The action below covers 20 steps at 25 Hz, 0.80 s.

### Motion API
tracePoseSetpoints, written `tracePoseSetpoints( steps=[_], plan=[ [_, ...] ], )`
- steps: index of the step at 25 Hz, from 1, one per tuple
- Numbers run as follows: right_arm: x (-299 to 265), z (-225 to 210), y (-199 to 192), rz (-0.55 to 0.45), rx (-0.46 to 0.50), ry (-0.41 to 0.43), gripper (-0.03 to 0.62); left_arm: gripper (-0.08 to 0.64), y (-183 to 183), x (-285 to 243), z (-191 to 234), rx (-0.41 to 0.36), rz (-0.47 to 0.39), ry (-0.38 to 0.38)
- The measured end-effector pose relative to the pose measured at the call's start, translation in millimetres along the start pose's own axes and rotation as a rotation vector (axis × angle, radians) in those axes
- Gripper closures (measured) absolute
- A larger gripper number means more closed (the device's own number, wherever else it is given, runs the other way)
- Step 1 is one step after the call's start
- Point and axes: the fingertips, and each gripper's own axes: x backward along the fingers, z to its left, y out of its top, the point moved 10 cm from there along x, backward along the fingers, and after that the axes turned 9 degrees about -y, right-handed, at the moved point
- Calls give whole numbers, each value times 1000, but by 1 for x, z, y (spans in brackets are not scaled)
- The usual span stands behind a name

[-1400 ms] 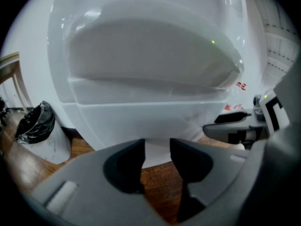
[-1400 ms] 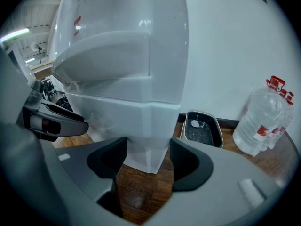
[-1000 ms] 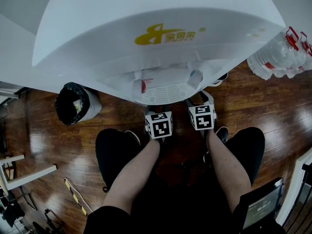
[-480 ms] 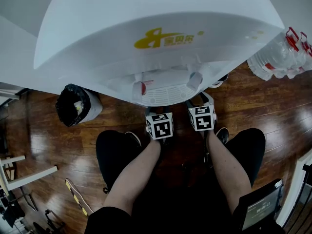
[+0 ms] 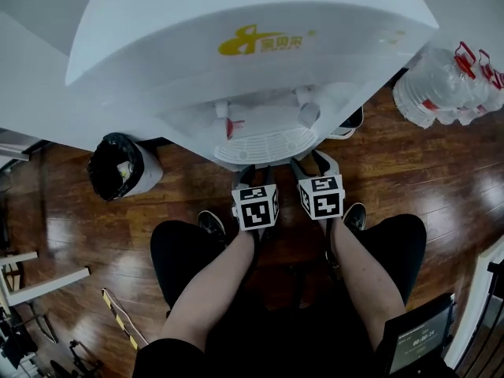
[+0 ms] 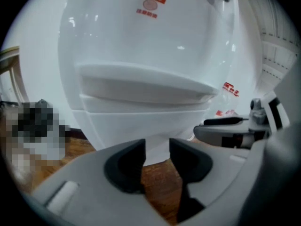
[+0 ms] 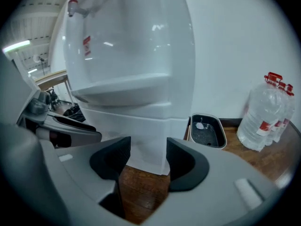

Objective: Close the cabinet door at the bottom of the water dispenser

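Note:
The white water dispenser [image 5: 252,46] fills the top of the head view, its taps and drip grille just above my two grippers. Left gripper [image 5: 253,172] and right gripper [image 5: 313,164] hang side by side in front of it, a little above the floor. In the left gripper view the white lower cabinet front [image 6: 141,126] shows beyond the left gripper [image 6: 157,147], whose jaws stand apart with nothing between them. The right gripper [image 7: 148,147] faces the cabinet's lower corner [image 7: 141,135]; its jaws are closing, with nothing between them. I cannot tell whether the door sits flush.
A black-lined bin [image 5: 122,166] stands left of the dispenser. Large water bottles [image 5: 445,85] stand at the right against the wall, with a dark tray [image 7: 207,131] on the wooden floor beside the dispenser. The person's knees are just behind the grippers.
Both grippers have lifted slightly together in front of the dispenser, and more of their fingers shows below the drip grille.

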Motion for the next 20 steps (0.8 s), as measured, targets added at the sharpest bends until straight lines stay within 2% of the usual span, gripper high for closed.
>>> tracePoseSetpoints(
  steps=[4,7,12,15,20],
  plan=[
    [33,21,-15,-36,27,55,374,382,-16,23,-22,9,-34,-35],
    [63,23,-24,-78,19,51,385,382,-23,44,-40,-9,-81,-56],
    [121,25,-35,-157,-25,37,413,382,-38,93,-53,-80,-170,-35],
    [154,29,-45,-211,-52,44,423,382,-62,126,-64,-103,-219,-47],
    [207,47,-79,-254,-101,54,437,382,-109,169,-94,-103,-227,-107]
  ],
)
